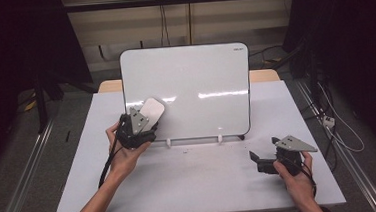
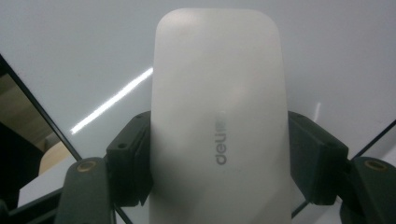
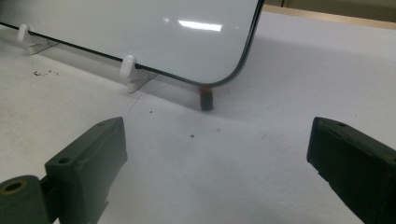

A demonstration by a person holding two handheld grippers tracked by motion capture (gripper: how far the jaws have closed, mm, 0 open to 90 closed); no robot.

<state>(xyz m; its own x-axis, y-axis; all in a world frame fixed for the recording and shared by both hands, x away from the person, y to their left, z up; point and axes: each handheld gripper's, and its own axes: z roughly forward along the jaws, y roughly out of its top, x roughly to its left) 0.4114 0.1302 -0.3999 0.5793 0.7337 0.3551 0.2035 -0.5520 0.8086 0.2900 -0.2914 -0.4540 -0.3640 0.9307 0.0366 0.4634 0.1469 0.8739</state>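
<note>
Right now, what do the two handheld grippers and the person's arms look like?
Both grippers are black, each with two blocky jaws. The left gripper and the right gripper each carry a grey three-cornered plate on top. A black cable trails from each gripper back along the forearm. Brass-coloured screws sit at the jaw bases in the gripper views. The forearms are bare, with no sleeves in sight.

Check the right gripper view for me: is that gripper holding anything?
No, the right gripper has its jaws wide apart with bare table between them.
</note>
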